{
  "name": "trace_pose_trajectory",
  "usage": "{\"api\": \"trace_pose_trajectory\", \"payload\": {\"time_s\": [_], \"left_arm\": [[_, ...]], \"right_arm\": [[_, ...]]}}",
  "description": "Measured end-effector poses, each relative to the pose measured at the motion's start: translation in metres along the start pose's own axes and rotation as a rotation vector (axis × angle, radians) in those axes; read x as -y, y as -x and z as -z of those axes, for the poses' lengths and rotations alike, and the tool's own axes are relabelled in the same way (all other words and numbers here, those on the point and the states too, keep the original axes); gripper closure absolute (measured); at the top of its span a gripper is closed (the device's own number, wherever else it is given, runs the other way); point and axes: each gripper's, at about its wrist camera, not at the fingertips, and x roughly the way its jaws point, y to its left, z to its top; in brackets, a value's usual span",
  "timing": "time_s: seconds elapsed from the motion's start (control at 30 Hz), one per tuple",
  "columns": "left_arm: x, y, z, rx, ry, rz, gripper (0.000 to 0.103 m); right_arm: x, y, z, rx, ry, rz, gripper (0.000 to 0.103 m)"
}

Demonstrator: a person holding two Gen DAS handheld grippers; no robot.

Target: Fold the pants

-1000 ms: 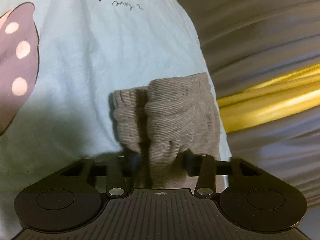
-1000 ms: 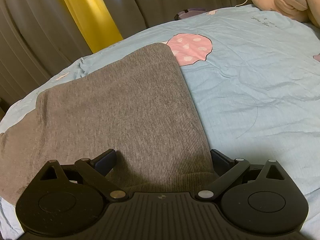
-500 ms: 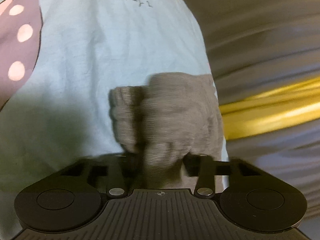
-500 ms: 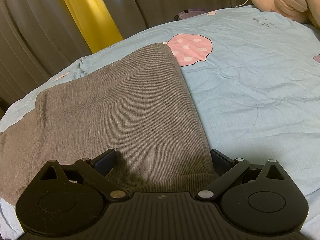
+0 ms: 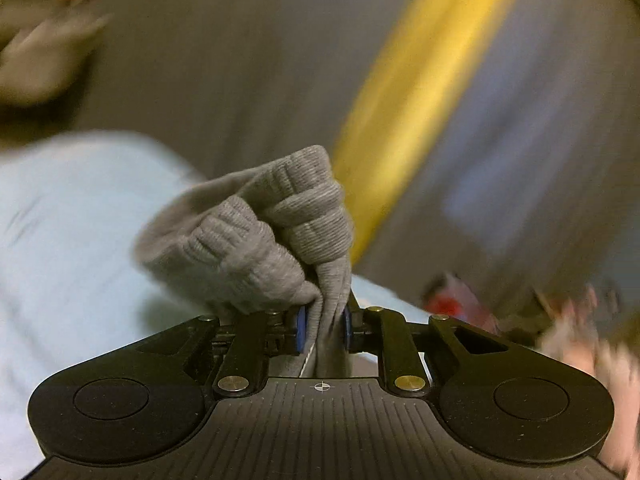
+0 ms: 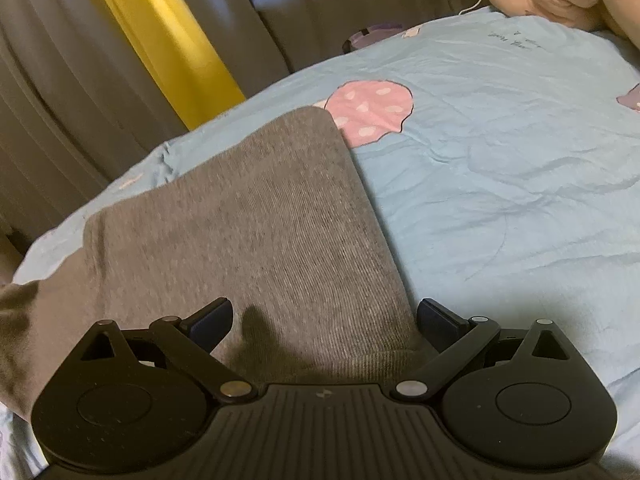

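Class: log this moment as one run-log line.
left gripper: shut on pants cuffs | right gripper: open over pants | bedsheet

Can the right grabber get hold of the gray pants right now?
Probably yes. The right gripper is open with the pants lying flat on the bed between its fingers, nothing covering them.

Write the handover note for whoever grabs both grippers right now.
Left gripper: shut on the ribbed end of the grey pants, bunched between the fingers and lifted off the blue bedsheet; this view is motion-blurred.
Right gripper: open, fingers spread either side of the pants near their lower edge; whether it touches the fabric, I cannot tell.
Pants: a broad panel lies flat on the bedsheet, its far corner overlapping the pink spotted print.
Done: one end picked up.
Left: probably carry the held end over the flat panel, release, smooth.
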Motion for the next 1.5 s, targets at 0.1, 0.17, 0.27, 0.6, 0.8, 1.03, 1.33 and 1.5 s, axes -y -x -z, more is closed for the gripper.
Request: {"api": "trace_pose_trajectory", "payload": {"time_s": [0.1, 0.17, 0.27, 0.6, 0.8, 1.03, 1.33, 1.5], "left_arm": [[0.072, -0.003, 0.016, -0.033, -0.159, 0.128, 0.082], [0.117, -0.010, 0.040, -0.069, -0.281, 0.205, 0.080], [0.161, -0.033, 0.084, -0.204, -0.358, 0.265, 0.072], [0.086, -0.038, 0.117, -0.399, -0.002, 0.112, 0.019], [0.021, 0.002, 0.101, -0.246, 0.008, -0.235, 0.013], [0.004, -0.003, 0.110, -0.253, 0.096, -0.248, 0.011], [0.002, -0.020, 0.119, -0.334, 0.173, -0.235, 0.011], [-0.005, -0.021, 0.121, -0.344, 0.224, -0.216, 0.011]], "right_arm": [[0.004, 0.009, 0.000, 0.041, -0.029, -0.039, 0.004], [0.007, 0.018, 0.000, 0.079, -0.042, -0.067, 0.004], [0.010, 0.027, 0.000, 0.110, -0.058, -0.090, 0.004], [0.010, 0.033, 0.000, 0.093, -0.083, -0.242, 0.024], [-0.003, 0.023, 0.002, 0.010, -0.211, -0.384, 0.028], [-0.028, -0.012, 0.010, -0.102, -0.321, -0.369, 0.013], [-0.053, -0.039, 0.014, -0.054, -0.457, -0.341, 0.009], [-0.044, -0.037, 0.028, -0.055, -0.533, -0.375, 0.043]]}}
